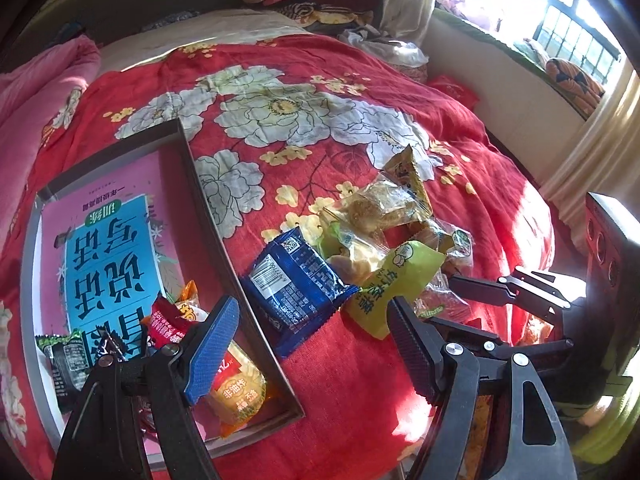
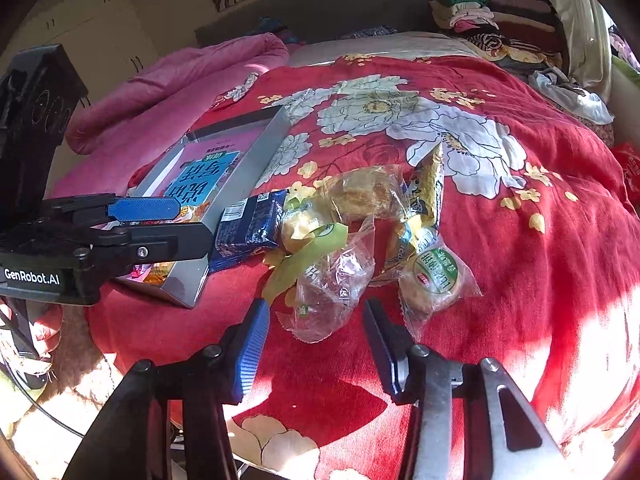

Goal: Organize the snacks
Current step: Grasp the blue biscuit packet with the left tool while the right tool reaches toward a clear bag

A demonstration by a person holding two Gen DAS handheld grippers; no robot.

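Crinkled snack packets [image 2: 352, 224] heap beside one tray [image 1: 208, 200]; left hand-held gripper [image 1: 308, 344] and right hand-held gripper [image 2: 316, 344] gape wide, empty.

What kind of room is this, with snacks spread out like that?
Most likely a bedroom at home: the snacks lie on a bed with a red flowered bedspread, a pink quilt is bunched alongside, and folded clothes are stacked near the headboard.
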